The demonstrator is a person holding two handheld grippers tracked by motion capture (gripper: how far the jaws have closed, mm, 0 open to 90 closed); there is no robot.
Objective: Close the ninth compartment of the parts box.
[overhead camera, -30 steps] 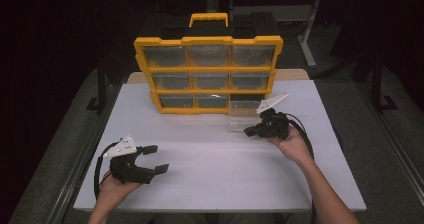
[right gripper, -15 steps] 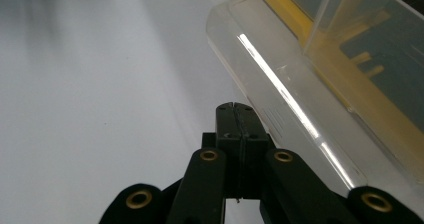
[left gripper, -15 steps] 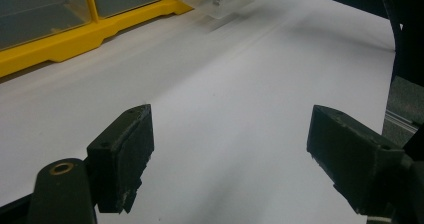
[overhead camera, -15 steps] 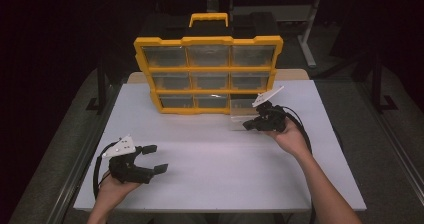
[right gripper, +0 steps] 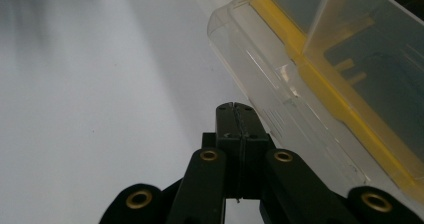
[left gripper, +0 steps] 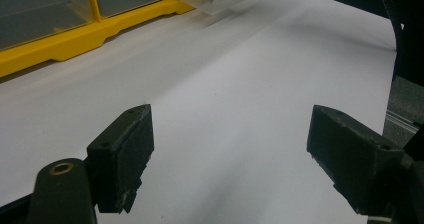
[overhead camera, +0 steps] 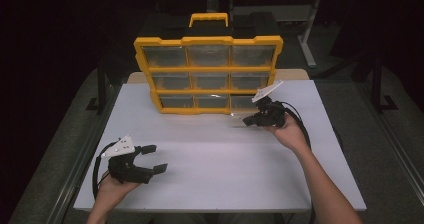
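A clear drawer (right gripper: 300,84) sticks partly out of the yellow organizer's (overhead camera: 207,91) bottom-right slot; the closed, empty right gripper (overhead camera: 250,120) sits beside it; the left gripper (overhead camera: 152,158) rests wide open, near left.

- Table (overhead camera: 210,154): rectangular, with a flat white top and metal rails along both long sides.
- Yellow organiser case (overhead camera: 207,74): stands upright on the far half of the top, with a handle on its upper edge and nine clear-fronted drawers in three rows of three.
- Clear plastic drawer (right gripper: 280,79): pulled partly out of the case's bottom row at the right, over the white surface.
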